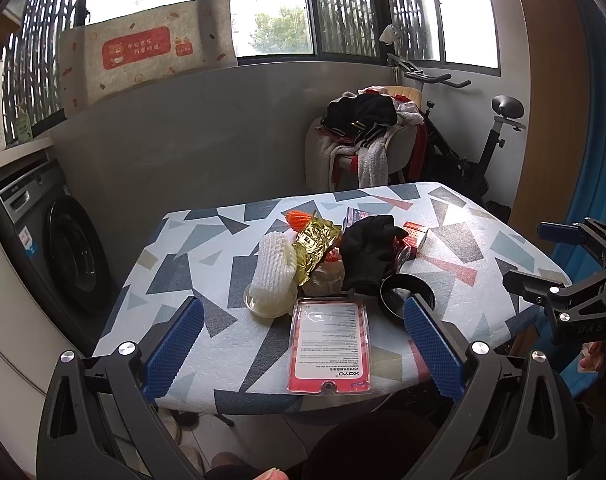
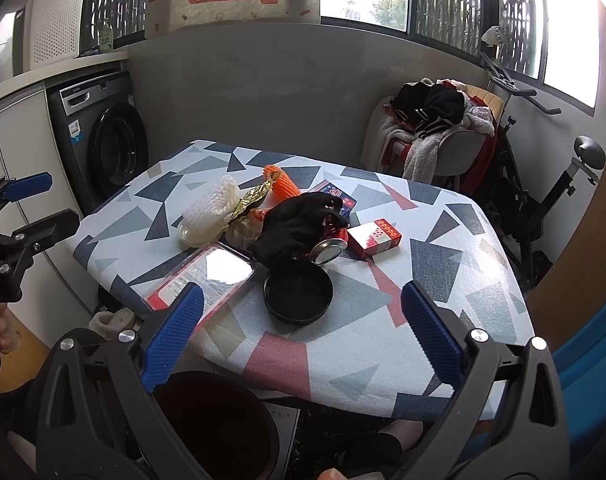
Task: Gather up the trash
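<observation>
Patterned tabletop holds piled trash around a black glove. Both grippers, left and right, hover with jaws apart; best start with the red packet nearest the bin.

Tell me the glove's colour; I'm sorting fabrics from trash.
Black. The glove shows best in the right wrist view, draped over a can.
</observation>
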Demonstrator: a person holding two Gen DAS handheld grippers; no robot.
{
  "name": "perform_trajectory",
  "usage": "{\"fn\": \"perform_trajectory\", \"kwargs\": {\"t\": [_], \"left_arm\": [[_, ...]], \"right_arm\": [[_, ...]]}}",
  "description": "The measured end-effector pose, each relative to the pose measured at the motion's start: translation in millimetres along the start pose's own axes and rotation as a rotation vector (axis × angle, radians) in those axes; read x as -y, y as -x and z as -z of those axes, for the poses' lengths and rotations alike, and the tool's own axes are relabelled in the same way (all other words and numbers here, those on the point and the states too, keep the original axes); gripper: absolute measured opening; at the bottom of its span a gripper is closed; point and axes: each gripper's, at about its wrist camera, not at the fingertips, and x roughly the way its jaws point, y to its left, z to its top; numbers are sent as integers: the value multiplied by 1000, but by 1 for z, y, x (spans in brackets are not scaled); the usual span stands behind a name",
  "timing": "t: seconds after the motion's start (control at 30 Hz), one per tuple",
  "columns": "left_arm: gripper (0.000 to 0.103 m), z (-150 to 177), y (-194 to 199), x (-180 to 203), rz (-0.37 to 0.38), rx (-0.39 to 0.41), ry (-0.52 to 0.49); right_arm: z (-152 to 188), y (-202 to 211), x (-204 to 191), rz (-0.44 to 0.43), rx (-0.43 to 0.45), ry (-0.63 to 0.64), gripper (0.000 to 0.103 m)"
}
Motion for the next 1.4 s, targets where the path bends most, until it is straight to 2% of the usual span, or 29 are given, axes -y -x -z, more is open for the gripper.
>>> {"fn": "perform_trajectory", "kwargs": {"t": [0.13, 0.2, 0.27, 0.37, 0.43, 0.53, 0.63, 0.83, 1.03, 1.17, 1.33, 1.4], "left_arm": [[98, 5, -5, -4, 18, 19, 7], [98, 8, -12, -3, -27, 10, -40], [98, 14, -24, -5, -62, -37, -77], [98, 23, -37, -14, -8, -72, -56], [98, 28, -41, -15, -20, -58, -66], [98, 33, -53, -14, -30, -60, -87], [98, 36, -65, -21, -29, -61, -55], [98, 45, -95, -41, -33, -132, 9], [98, 48, -113, -49, -1, -152, 23], [98, 52, -121, -54, 5, -157, 37], [98, 57, -128, -66, 28, -166, 100], [98, 59, -132, -69, 50, -183, 123]], "right_arm": [[2, -2, -2, 9, -11, 19, 97], [4, -7, -4, 24, -17, 33, 97], [8, -13, -4, 24, -29, 40, 97], [18, -27, 0, 21, -70, 34, 97], [25, -39, 4, 7, -97, 13, 97], [34, -60, 11, -23, -131, -26, 97], [44, -87, 14, -40, -165, -44, 97], [64, -147, 13, -91, -257, -82, 97], [48, -187, -1, -79, -253, -35, 97], [40, -212, -3, -41, -275, -32, 97], [29, -229, 12, -30, -261, -129, 97], [29, -239, 16, -50, -301, -161, 98]]}}
